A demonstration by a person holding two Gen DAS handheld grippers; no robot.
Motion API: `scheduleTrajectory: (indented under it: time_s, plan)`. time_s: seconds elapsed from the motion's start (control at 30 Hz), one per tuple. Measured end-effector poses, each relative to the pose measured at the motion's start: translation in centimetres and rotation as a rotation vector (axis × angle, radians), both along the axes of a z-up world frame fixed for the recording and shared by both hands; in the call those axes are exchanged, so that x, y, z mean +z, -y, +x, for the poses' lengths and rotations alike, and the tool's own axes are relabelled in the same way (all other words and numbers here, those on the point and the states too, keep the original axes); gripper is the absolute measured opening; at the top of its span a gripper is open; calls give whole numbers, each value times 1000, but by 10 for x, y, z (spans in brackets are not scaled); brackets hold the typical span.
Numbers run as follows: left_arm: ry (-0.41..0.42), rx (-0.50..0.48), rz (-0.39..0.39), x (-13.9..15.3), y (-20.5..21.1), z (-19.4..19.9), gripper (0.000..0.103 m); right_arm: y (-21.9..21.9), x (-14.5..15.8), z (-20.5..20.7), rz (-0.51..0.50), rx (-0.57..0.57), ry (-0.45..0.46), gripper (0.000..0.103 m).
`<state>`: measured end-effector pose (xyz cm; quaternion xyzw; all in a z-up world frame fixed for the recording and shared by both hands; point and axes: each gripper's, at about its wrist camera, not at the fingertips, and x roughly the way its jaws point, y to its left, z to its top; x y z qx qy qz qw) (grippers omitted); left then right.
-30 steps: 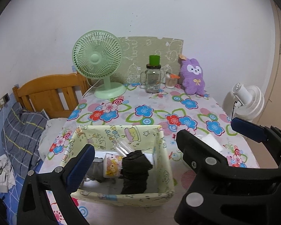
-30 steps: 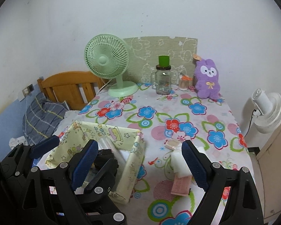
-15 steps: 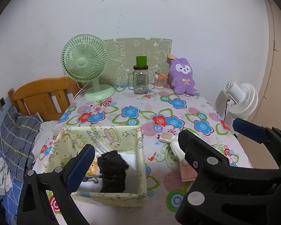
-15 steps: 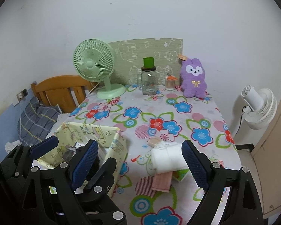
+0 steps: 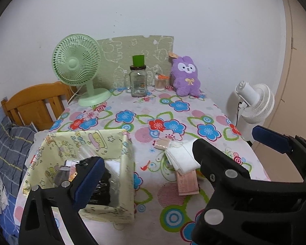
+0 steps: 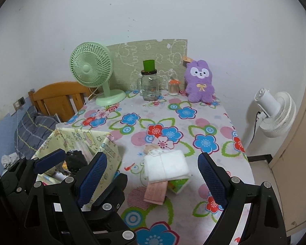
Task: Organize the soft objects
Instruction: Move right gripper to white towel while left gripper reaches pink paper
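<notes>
A yellow patterned fabric bin stands at the table's near left and holds a black folded cloth and other soft items. A white folded cloth lies on a pink cloth and a green packet to the bin's right. My left gripper is open and empty near the bin. My right gripper is open and empty, its fingers either side of the white cloth, short of it.
A green desk fan, a glass jar with a green cup, a small jar and a purple plush rabbit stand at the table's back. A white floor fan is right, a wooden bed headboard left.
Both grippers have drawn back and shifted right. The bin now sits lower left in both views and the white cloth pile has come between my right fingers. Both grippers stay open.
</notes>
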<state>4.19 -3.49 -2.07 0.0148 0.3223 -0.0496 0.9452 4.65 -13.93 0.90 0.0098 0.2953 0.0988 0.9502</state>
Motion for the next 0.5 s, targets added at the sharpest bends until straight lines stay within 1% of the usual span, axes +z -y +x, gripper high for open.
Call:
scheduleTrajectory:
  time_s: [0.2,0.5]
  plan:
    - [-32,-20,-5,-13,14,3,94,15,-14,2,6,-2,-8,93]
    - [-76,-32,-6,-31,31,13,90,37,-34,12,28,-33,-49,93]
